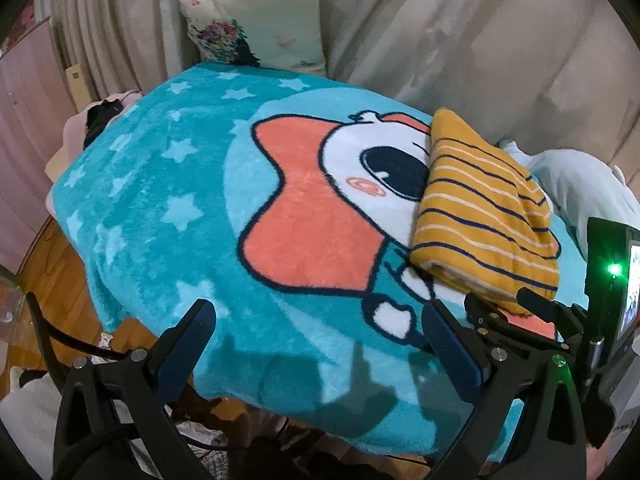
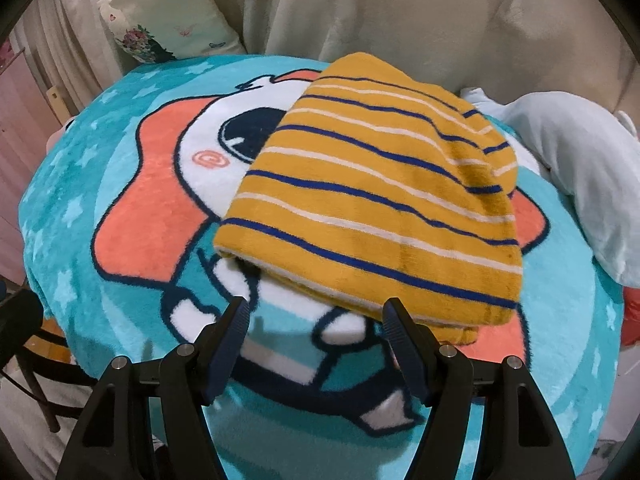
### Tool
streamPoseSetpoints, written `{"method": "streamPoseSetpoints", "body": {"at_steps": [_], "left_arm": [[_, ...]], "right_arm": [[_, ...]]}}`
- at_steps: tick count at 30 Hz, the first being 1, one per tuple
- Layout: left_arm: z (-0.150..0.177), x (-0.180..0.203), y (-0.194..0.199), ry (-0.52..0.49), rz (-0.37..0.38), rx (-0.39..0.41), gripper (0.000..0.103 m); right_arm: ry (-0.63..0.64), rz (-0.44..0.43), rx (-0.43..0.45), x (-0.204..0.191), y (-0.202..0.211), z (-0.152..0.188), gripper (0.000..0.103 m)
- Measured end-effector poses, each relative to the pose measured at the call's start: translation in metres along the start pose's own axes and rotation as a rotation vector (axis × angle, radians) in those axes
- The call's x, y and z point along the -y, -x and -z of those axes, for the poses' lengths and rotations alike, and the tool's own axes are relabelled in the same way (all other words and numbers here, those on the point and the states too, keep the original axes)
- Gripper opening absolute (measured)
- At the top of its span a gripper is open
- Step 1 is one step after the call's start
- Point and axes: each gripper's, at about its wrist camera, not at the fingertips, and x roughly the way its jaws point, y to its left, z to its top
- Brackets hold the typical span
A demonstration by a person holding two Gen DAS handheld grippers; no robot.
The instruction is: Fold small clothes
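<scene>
A folded mustard-yellow garment with navy and white stripes [image 2: 372, 200] lies on the teal cartoon blanket [image 2: 120, 280]; it also shows at the right of the left wrist view [image 1: 484, 216]. My right gripper [image 2: 316, 320] is open and empty, just in front of the garment's near edge. It appears in the left wrist view [image 1: 516, 308] beside that edge. My left gripper [image 1: 320, 320] is open and empty over the blanket's front part, left of the garment.
A light blue garment pile [image 2: 580, 168] lies at the right of the blanket. A floral pillow [image 1: 256, 20] leans against beige curtains [image 1: 460, 32] behind. The blanket's front edge drops to a wooden floor [image 1: 52, 272] with clutter below.
</scene>
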Motion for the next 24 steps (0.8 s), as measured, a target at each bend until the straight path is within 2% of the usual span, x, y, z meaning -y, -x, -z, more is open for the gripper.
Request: {"method": "streamPoseSetpoints", "body": {"at_steps": [7,14,24], "left_arm": [[-0.003,0.013,-0.003,-0.064,0.044,-0.01,0.103],[-0.005,0.006,-0.001,-0.056,0.057,-0.012,0.103],[-0.018,-0.041,0.018,0.019,0.025,0.056,0.103]], "right_arm": [[-0.068,0.041,-0.015,0.015,0.004,0.008,0.073],[-0.082,0.052,-0.021,0.014,0.006,0.01,0.074],[0.027,0.009,-0.025,-0.047,0.005,-0.018,0.074]]}}
